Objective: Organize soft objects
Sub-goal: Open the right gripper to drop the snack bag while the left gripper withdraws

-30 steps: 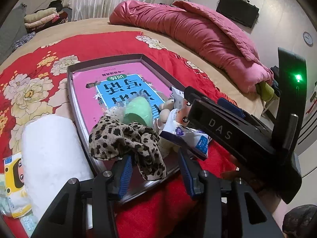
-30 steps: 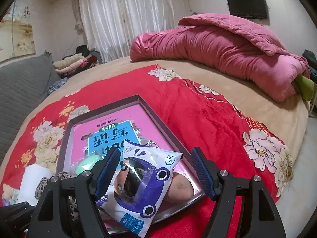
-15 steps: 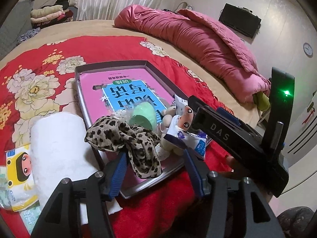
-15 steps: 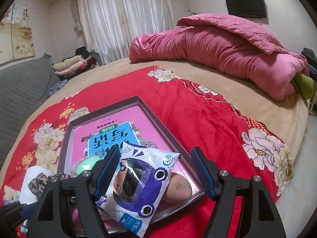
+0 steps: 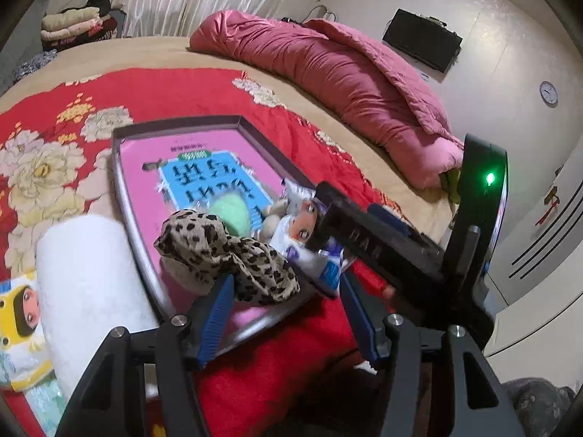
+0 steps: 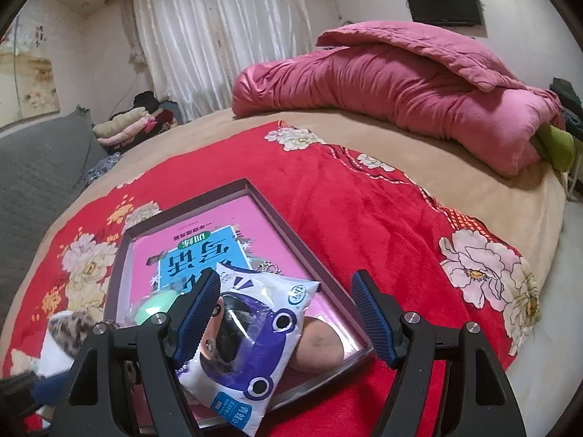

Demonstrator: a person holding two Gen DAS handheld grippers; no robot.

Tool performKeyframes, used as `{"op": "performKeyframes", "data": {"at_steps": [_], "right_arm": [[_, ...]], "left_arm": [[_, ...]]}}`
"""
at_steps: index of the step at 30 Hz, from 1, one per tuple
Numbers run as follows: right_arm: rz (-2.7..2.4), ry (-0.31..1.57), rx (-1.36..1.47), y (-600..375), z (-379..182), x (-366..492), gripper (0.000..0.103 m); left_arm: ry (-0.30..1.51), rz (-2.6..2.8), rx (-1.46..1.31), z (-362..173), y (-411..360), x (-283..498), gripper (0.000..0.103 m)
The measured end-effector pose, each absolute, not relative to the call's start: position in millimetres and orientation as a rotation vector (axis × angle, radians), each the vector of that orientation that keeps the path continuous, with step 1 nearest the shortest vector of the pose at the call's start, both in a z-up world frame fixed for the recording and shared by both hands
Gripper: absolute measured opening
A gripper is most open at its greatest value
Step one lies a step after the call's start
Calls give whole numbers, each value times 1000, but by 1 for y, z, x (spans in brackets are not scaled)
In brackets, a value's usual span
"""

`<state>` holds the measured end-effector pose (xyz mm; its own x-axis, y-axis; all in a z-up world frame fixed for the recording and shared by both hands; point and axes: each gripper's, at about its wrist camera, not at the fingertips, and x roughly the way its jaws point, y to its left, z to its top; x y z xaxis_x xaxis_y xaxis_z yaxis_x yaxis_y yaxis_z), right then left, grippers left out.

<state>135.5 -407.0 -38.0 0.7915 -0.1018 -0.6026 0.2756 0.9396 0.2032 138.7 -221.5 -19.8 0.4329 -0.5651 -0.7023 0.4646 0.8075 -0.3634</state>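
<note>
A leopard-print cloth [image 5: 226, 251] lies bunched on the near part of the dark tray [image 5: 182, 122], its lower end hanging between my left gripper's fingers. My left gripper [image 5: 288, 313] has its jaws opening, and the pads do not press on the cloth. A white and purple wipes pack [image 6: 255, 342] rests in the tray's [image 6: 277, 215] near corner on a brown plush toy [image 6: 320, 346]. My right gripper [image 6: 284, 315] stands open around the pack; the right pad is clear of it. In the left wrist view the right gripper [image 5: 346, 211] hovers over that pack [image 5: 302, 240].
A pink book and a green soft egg shape [image 5: 233, 211] lie in the tray. A white roll [image 5: 83, 284] and a yellow wipes pack [image 5: 18, 309] sit left of it on the red floral blanket. A pink quilt [image 6: 400, 83] lies along the far side of the bed.
The left gripper's jaws have spread wider and let go of the leopard cloth, which now rests on the tray. The right gripper and the wipes pack have not moved.
</note>
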Motion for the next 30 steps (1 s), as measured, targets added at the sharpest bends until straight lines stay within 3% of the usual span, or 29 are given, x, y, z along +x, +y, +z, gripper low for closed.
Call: {"op": "performKeyframes", "data": {"at_steps": [16,30], "right_arm": [[-206,625,302,-409,-38,134,75],[-206,623,308,-411,-38,134,75]], "left_arm": [[1024,-687,-138,-29,-213,121,59],[1098,-749,-229,-33,-239,159,59]]}}
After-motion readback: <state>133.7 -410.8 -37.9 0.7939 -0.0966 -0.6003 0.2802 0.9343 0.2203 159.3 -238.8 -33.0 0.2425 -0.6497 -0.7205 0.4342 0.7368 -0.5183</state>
